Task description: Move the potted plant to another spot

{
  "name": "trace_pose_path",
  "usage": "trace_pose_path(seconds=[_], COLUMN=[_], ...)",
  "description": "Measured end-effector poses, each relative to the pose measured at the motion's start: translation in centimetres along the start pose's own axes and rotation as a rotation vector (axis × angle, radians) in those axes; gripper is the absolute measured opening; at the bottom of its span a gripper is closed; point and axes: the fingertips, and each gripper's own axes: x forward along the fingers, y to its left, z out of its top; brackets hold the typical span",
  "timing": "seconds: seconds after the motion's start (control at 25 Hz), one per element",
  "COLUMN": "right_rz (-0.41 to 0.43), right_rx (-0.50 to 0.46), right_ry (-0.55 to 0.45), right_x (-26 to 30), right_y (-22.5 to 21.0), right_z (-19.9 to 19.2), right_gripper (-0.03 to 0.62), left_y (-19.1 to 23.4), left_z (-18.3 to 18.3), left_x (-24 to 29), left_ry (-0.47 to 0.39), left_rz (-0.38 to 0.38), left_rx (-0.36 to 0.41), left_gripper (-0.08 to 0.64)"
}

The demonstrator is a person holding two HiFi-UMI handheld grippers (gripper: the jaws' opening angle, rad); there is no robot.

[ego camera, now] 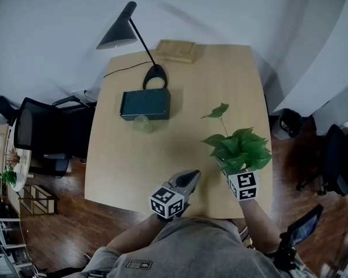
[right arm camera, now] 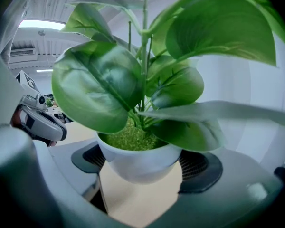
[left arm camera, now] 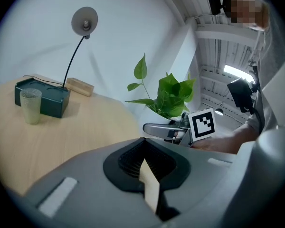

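The potted plant [ego camera: 239,149], green leaves in a small white pot [right arm camera: 140,163], is near the front right corner of the wooden table [ego camera: 139,167]. My right gripper [ego camera: 231,169] is shut on the pot, whose sides sit between the two pads. Whether the pot rests on the table or hangs just above it I cannot tell. My left gripper [ego camera: 191,175] is shut and holds nothing, low over the table's front edge to the left of the plant. In the left gripper view the plant [left arm camera: 171,96] and the right gripper [left arm camera: 173,129] show beyond the closed left gripper [left arm camera: 145,163].
A dark green box [ego camera: 145,104] with a clear cup [ego camera: 143,123] in front of it stands mid-table. A black desk lamp [ego camera: 124,30] and a flat wooden box [ego camera: 175,50] are at the back. An office chair [ego camera: 43,135] stands left, a bin [ego camera: 289,122] right.
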Motion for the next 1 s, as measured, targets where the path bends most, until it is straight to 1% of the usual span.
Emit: trace_pose_path(seconds=[0.28,0.56,0.88,1.0], right_rz=[-0.057,-0.088,-0.115,-0.127], right_rx=[0.04,0.061,0.094,0.092], right_ry=[0.072,0.114,0.153,0.165], right_x=[2.2,4.4,5.5,5.8], right_y=[-2.9,-5.5,-6.9,-7.3], right_z=[-3.6,-6.1,-8.5,-9.2], right_gripper=[0.471,0.471,0.471,0.472], left_y=[0.9,1.3,1.6,1.7], left_z=[-1.2,-1.5,-2.1,-1.9], left_x=[1.6,3.3,4.3,4.3], left_ry=[0.078,0.12,0.162,0.17], left_rz=[-0.018,-0.028,-0.039,-0.046], left_rx=[-0.022,-0.036,-0.039,-0.037], left_gripper=[-0.008,-0.008,-0.009,-0.009])
